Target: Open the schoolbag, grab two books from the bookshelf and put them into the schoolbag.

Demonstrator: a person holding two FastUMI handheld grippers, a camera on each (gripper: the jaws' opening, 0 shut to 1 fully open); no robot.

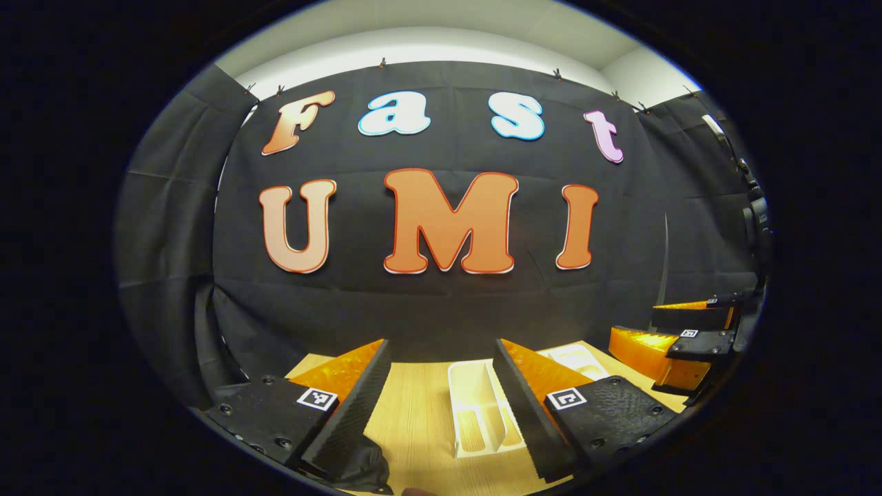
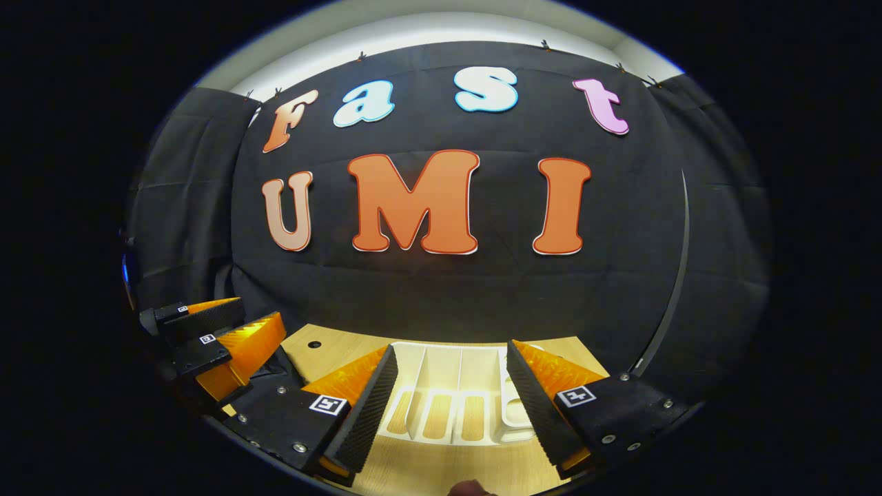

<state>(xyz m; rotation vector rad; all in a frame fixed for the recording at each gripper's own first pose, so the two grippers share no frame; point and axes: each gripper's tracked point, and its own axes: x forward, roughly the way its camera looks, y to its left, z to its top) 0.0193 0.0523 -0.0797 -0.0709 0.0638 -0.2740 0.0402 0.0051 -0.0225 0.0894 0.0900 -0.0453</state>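
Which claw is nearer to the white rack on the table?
Right. The right claw is directly before the white rack, which sits between its fingers. The left claw is off to the rack's left.

Bookshelf: on the table, at 12 o'clock between the right gripper's spread fingers.
Left gripper view: bookshelf between the left gripper's fingers, toward 1 o'clock.
Right gripper: at 3 o'clock of the left gripper, above the table's right edge.
Left gripper: at 9 o'clock of the right gripper.
Booth wall: behind the table.
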